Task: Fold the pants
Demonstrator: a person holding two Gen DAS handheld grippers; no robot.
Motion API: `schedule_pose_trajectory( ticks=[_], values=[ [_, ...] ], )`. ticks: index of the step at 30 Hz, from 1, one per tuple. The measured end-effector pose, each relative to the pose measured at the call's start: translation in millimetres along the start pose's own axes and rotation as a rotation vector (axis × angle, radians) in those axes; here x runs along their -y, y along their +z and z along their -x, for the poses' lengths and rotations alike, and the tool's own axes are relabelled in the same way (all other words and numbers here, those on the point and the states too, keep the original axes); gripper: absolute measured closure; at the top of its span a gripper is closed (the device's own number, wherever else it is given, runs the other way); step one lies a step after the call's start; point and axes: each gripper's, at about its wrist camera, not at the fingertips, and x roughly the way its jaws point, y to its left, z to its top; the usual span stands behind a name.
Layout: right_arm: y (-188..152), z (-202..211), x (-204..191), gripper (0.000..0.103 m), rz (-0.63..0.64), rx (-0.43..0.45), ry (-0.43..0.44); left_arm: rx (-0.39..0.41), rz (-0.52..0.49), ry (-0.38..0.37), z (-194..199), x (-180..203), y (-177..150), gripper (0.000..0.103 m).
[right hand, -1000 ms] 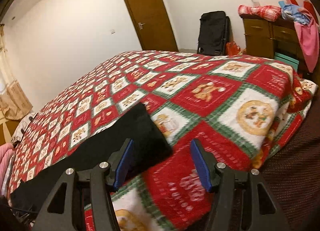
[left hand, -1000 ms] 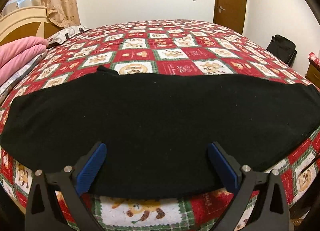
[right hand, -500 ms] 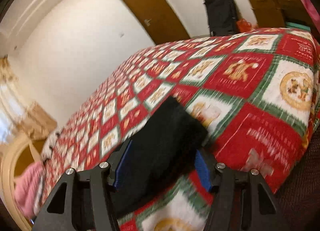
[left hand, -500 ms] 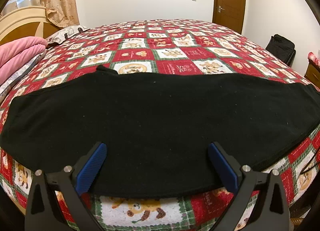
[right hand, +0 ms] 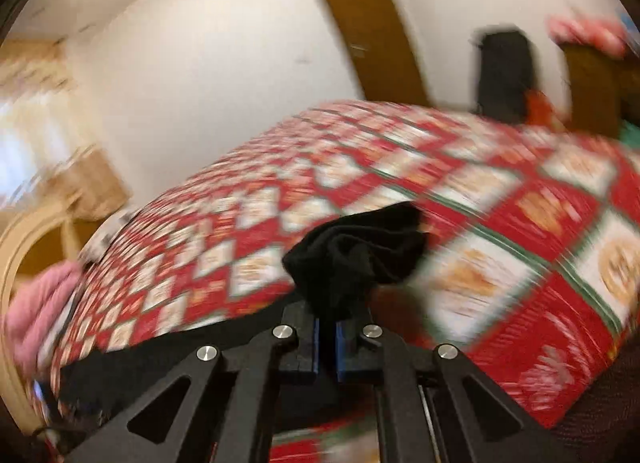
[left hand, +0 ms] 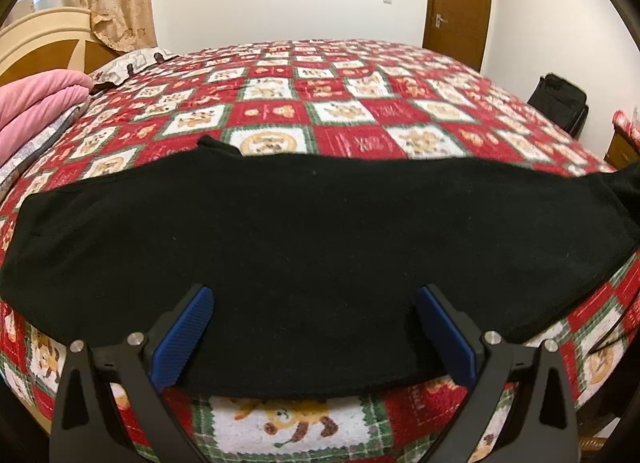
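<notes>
Black pants lie stretched sideways across the near edge of a bed with a red, white and green patterned quilt. My left gripper is open, its blue pads over the near hem of the pants, holding nothing. My right gripper is shut on the leg end of the pants, which bunches up above the blue pads and is lifted off the quilt. The right wrist view is blurred by motion.
Pink folded bedding and a headboard sit at the left end of the bed. A brown door, a black bag and a wooden dresser stand beyond the bed's right side.
My right gripper closed on the leg end of the pants and lifted it, swinging left. The pants' right end has risen in the left wrist view. My left gripper stayed still.
</notes>
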Motion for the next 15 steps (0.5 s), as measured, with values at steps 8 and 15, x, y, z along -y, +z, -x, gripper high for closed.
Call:
schedule_pose_trajectory(
  ticks=[8, 15],
  values=[
    [-37.2, -32.2, -145.3, 0.098, 0.269, -0.080, 0.290, 0.060, 0.015, 0.033, 14.1, -15.9, 8.7, 0.000],
    [-123.8, -84.8, -238.2, 0.097, 0.469, -0.187, 0.381, 0.056, 0.065, 0.070, 13.7, -45.3, 7.4, 0.000]
  ],
)
